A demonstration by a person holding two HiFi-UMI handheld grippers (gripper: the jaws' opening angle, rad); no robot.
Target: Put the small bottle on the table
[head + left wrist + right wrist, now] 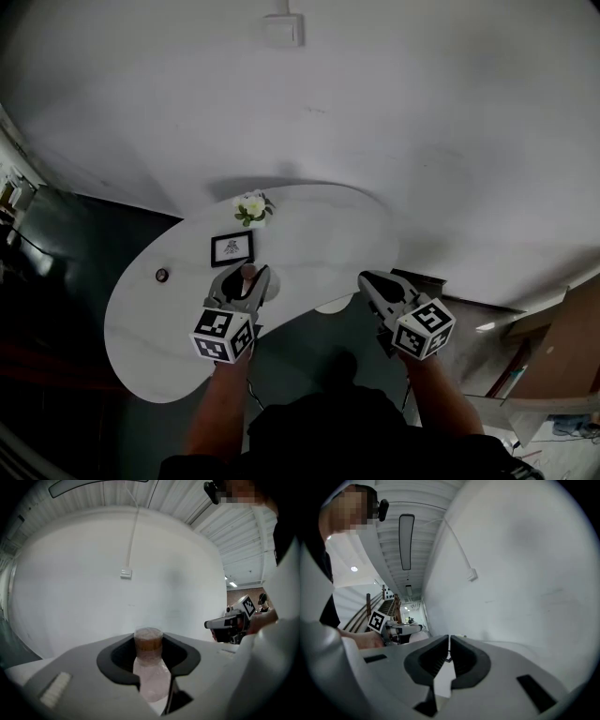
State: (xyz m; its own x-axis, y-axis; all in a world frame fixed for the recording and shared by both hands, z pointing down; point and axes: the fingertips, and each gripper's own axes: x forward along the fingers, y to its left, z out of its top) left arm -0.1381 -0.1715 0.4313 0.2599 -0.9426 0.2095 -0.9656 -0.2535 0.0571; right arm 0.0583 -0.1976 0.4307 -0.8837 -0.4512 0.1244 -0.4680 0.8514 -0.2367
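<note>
A person stands at the near edge of a white, kidney-shaped table [328, 234], a gripper in each hand. The left gripper [246, 281] is clamped on a small bottle [150, 672]. Its two dark fingers [117, 660] stand well apart and press the pale, translucent body from either side. The bottle stands upright between them, and its brown cap [148, 638] rises just above the fingertips. In the head view the bottle hangs over the near middle of the table, just near of a small black frame [232, 247] that lies flat on the top. No view shows whether its base touches the surface. Beyond the frame, at the table's far edge, stands a small bunch of white flowers [250, 207]. A small dark disc [162, 275] lies alone on the table's left part, well apart from the rest. The right gripper [373, 284] is held at the table's near right edge, level with the left one and well apart from it. Its fingers [461, 656] are drawn together with only a thin slit between them, and nothing is in their grasp. Each gripper carries a cube of square markers at its near end, above the person's bare forearms. A plain white wall [422, 122] fills the far side of the scene, with a small white switch box [282, 29] mounted on it. A dark floor [84, 244] shows to the left of the table.
</note>
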